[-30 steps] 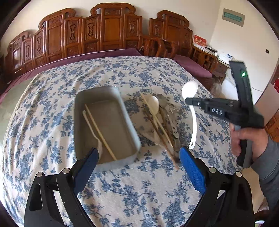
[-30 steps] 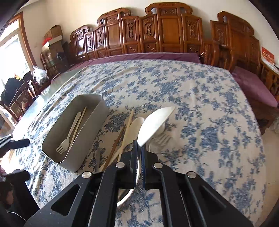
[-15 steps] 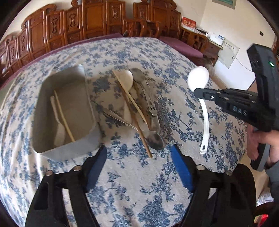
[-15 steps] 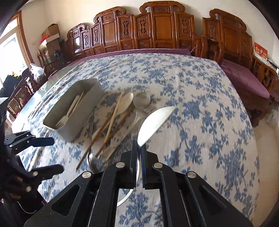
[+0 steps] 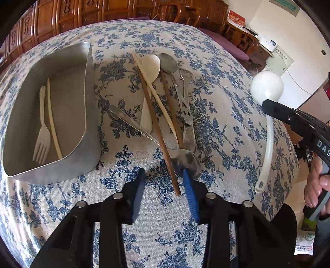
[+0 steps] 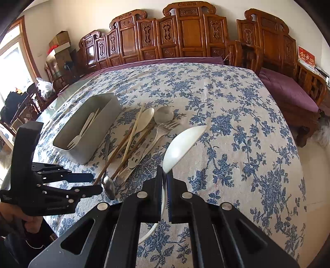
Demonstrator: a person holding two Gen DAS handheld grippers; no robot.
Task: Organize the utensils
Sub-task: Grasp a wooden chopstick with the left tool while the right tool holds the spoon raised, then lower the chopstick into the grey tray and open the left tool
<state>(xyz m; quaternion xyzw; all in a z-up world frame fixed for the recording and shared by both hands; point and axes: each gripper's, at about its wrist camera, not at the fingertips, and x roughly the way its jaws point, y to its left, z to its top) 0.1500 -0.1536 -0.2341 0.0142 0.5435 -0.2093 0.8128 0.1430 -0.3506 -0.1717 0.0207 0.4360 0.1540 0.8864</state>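
Since the earlier frame the left tool (image 5: 163, 181) has dropped toward the utensil pile, its jaws just narrowing around the brown chopstick (image 5: 158, 127) tip without yet pinching it, while the right tool (image 6: 163, 181) stays clamped on the white ladle (image 6: 181, 144) above the table (image 6: 237, 144), likely bound for the metal tray (image 5: 90, 115).

Room: pale cream plaster walls (image 6: 82, 18). Carved reddish-brown wooden screen panels (image 6: 185, 35) line the far wall. Purple-cushioned carved wooden bench (image 6: 292, 92) at right. Stacked cardboard boxes (image 6: 59, 44) in the left corner. Bright daylit window with wooden frame (image 6: 14, 61) at far left. Large table under a blue-floral white tablecloth (image 6: 237, 123).
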